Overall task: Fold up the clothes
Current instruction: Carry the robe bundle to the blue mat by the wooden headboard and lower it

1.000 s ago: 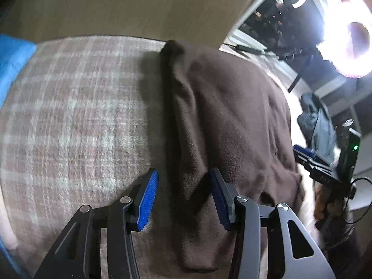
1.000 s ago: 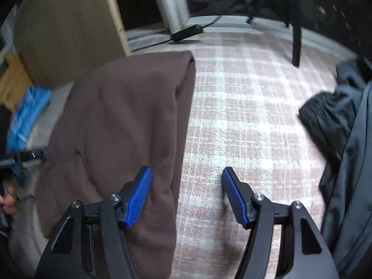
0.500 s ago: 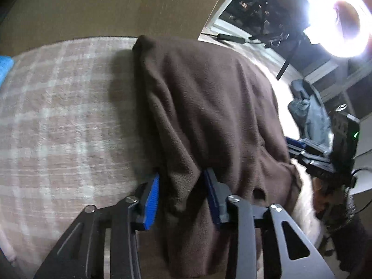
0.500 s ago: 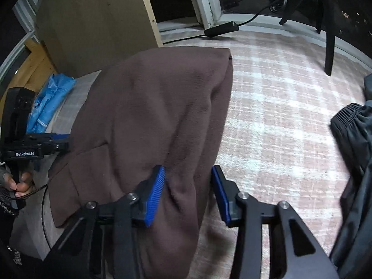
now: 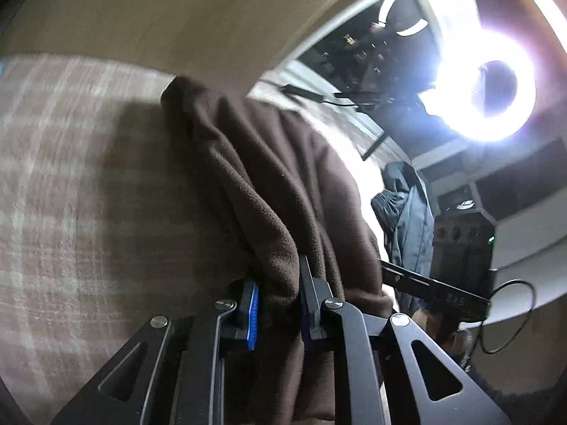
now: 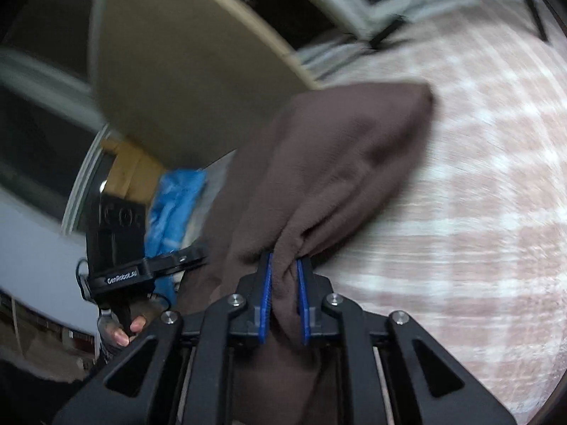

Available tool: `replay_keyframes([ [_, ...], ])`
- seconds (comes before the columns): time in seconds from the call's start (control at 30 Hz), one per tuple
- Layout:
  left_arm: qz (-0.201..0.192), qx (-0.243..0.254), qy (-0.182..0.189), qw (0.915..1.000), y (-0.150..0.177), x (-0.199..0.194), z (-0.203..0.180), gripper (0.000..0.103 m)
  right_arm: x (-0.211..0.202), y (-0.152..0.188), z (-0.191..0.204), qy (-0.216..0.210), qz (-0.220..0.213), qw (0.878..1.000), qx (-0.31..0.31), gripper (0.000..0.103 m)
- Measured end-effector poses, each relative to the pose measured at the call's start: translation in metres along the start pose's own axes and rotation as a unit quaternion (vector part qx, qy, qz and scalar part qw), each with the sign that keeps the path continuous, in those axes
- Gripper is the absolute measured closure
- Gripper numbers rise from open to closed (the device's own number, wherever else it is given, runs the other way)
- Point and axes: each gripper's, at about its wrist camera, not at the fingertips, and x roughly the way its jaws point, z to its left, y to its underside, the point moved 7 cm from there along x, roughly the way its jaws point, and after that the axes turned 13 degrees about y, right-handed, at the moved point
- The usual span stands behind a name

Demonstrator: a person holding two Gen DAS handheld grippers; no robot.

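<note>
The left hand-held gripper [image 5: 276,301] is closing its jaws on a bunched fold of the brown fleece garment [image 5: 262,177], with the blue pads [image 5: 252,315] pressing the cloth from both sides so that only a narrow gap filled with fabric is showing between them. The right hand-held gripper [image 6: 283,283] is doing the same at the garment's other near edge, its jaws closing and squeezing a thick pleat of the brown fleece [image 6: 340,163] between its blue pads [image 6: 266,294]. The garment is stretching away from both grippers across the pink and white plaid bed cover [image 6: 478,212], its far end lying on the cover near the beige board [image 6: 177,71] and its near part gathering up towards the jaws. In the left wrist view a grey jacket [image 5: 407,205] is lying further along the cover, beyond the brown garment, under a glaring ring light [image 5: 492,92]. In the right wrist view a blue cloth [image 6: 177,209] is lying beside the garment, behind the other gripper's black body, which a hand [image 6: 124,329] is gripping by the handle.
</note>
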Motion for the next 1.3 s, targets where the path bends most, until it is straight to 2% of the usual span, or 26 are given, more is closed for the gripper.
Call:
replay_keyframes([
  [0.17,-0.002,0.031,-0.030,0.9990,0.014,-0.018,-0.033,0.088,-0.014,0.008,0.044,0.033,-0.012,0.997,-0.062,0.090],
  [0.37,-0.019,0.036,-0.060,0.9973,0.042,-0.053,-0.060,0.089,-0.036,0.024,0.076,0.000,-0.013,0.997,-0.073,0.090],
  [0.47,-0.032,0.048,-0.080,0.9951,0.051,-0.078,-0.069,0.089,-0.041,0.030,0.107,-0.009,-0.017,0.994,-0.104,0.090],
  [0.6,-0.054,0.048,-0.089,0.9934,0.050,-0.122,-0.070,0.089,-0.044,0.033,0.153,-0.018,-0.027,0.990,-0.136,0.090],
  [0.73,-0.071,0.072,-0.114,0.9883,0.036,-0.169,-0.067,0.090,-0.041,0.025,0.205,-0.026,-0.045,0.986,-0.161,0.090],
  [0.87,-0.091,0.109,-0.145,0.9791,0.012,-0.236,-0.054,0.090,-0.028,0.011,0.267,-0.040,-0.075,0.980,-0.181,0.090],
  [1.0,-0.097,0.133,-0.182,0.9694,-0.012,-0.302,-0.023,0.090,0.006,-0.003,0.341,-0.046,-0.101,0.976,-0.189,0.090],
  [1.1,-0.092,0.139,-0.205,0.9644,-0.023,-0.345,0.012,0.090,0.039,-0.006,0.383,-0.049,-0.106,0.975,-0.191,0.090],
  [1.17,-0.079,0.170,-0.236,0.9534,-0.028,-0.363,0.036,0.087,0.067,-0.006,0.404,-0.050,-0.108,0.976,-0.185,0.090],
  [1.2,-0.065,0.192,-0.274,0.9400,-0.028,-0.369,0.056,0.083,0.081,-0.005,0.411,-0.048,-0.111,0.975,-0.184,0.090],
  [1.23,-0.044,0.188,-0.327,0.9251,-0.023,-0.375,0.086,0.080,0.101,0.002,0.408,-0.032,-0.104,0.979,-0.175,0.090],
  [1.27,-0.023,0.166,-0.381,0.9093,-0.016,-0.382,0.119,0.080,0.128,0.014,0.392,0.013,-0.068,0.984,-0.165,0.087],
  [1.3,-0.007,0.136,-0.422,0.8964,-0.006,-0.390,0.150,0.086,0.155,0.029,0.373,0.065,-0.024,0.985,-0.155,0.085],
])
